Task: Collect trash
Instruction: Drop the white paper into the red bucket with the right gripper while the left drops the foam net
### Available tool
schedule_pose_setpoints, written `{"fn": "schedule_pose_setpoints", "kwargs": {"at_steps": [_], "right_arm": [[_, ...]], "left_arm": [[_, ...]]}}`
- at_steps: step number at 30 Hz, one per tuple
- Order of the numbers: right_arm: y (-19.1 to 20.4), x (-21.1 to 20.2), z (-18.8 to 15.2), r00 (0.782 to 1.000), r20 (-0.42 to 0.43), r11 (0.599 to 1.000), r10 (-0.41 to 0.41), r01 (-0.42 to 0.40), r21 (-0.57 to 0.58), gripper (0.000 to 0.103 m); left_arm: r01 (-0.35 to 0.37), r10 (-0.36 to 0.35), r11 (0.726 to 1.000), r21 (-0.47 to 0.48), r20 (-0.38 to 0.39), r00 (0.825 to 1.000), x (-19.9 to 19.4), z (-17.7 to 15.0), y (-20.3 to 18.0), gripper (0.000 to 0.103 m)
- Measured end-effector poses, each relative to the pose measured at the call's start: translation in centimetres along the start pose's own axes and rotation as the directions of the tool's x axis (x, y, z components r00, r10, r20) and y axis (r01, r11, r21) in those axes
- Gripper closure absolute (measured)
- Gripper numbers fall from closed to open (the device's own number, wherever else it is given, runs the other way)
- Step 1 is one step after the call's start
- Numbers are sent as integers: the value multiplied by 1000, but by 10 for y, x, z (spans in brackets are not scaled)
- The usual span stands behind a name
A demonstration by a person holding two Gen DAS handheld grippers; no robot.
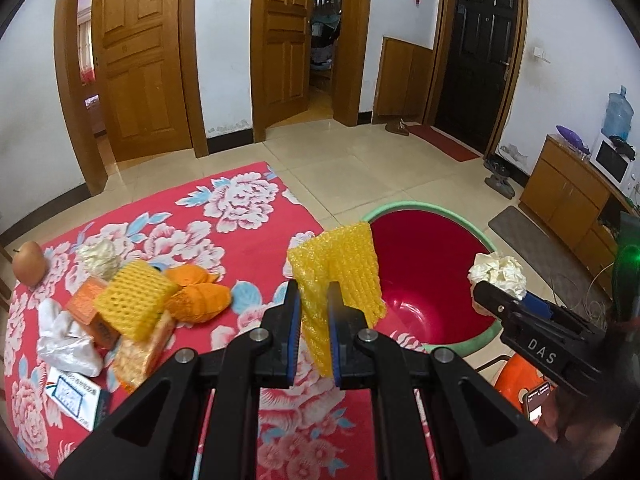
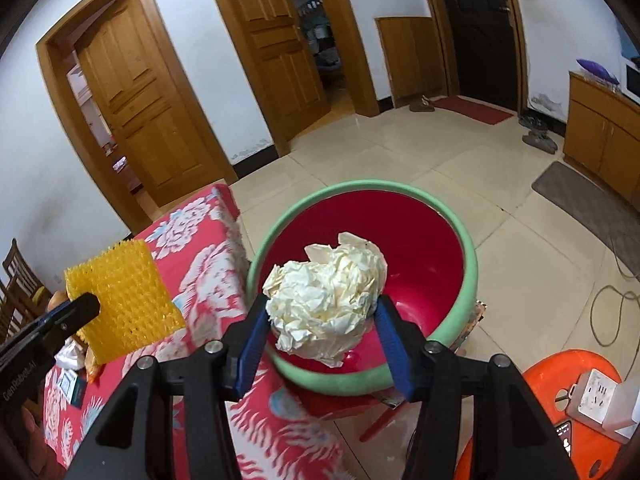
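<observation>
Seen through the left wrist view, a yellow foam net (image 1: pixel 336 276) is pinched between the narrowed fingers of the left tool (image 1: pixel 314 328), which is held at the edge of the surface (image 1: pixel 248 216) toward the red basin (image 1: pixel 424 280) at 2 o'clock. The net is gripped low on its body so that most of it stands above the pads, probably to let it drop freely once it is carried over the green rim. At 3 o'clock the right tool (image 1: pixel 486 294) is seen with a crumpled paper ball (image 1: pixel 498 272) at its tip, already over the basin. More trash is left on the floral cloth at 9 o'clock: a second foam net (image 1: pixel 134 300), orange peel (image 1: pixel 200 296), a white bag (image 1: pixel 68 340) and small boxes; a pear (image 1: pixel 29 262) sits apart at the far edge.

In the right wrist view, the paper ball (image 2: pixel 326 300) is clamped between the blue pads of the right tool (image 2: pixel 320 332), the jaws kept fairly wide by its bulk. It is held directly above the basin (image 2: pixel 432 240), apparently so that release alone will deposit it. The basin appears empty. At 9 o'clock the left tool (image 2: pixel 86 306) and its net (image 2: pixel 124 304) are seen over the surface (image 2: pixel 208 248), short of the rim.
</observation>
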State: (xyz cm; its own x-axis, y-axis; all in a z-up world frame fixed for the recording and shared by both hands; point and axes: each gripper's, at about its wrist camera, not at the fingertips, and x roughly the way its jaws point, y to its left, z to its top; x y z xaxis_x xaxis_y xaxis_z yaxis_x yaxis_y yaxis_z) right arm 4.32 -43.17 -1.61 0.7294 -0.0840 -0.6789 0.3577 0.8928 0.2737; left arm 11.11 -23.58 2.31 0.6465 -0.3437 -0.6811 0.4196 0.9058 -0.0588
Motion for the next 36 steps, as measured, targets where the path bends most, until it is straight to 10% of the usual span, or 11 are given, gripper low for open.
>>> {"fn": "schedule_pose_setpoints", "kwargs": {"at_steps": [24, 30, 36], "right_arm": [[-31, -18, 9, 999, 52, 996, -4, -1, 94, 31], [-36, -22, 9, 998, 55, 993, -5, -2, 119, 31], [-34, -28, 9, 998, 58, 993, -3, -5, 120, 31]], "left_arm": [[51, -48, 997, 54, -40, 998, 57, 8, -51, 91], [52, -50, 996, 68, -34, 998, 57, 9, -58, 54], [40, -38, 997, 59, -26, 999, 47, 9, -55, 52]]}}
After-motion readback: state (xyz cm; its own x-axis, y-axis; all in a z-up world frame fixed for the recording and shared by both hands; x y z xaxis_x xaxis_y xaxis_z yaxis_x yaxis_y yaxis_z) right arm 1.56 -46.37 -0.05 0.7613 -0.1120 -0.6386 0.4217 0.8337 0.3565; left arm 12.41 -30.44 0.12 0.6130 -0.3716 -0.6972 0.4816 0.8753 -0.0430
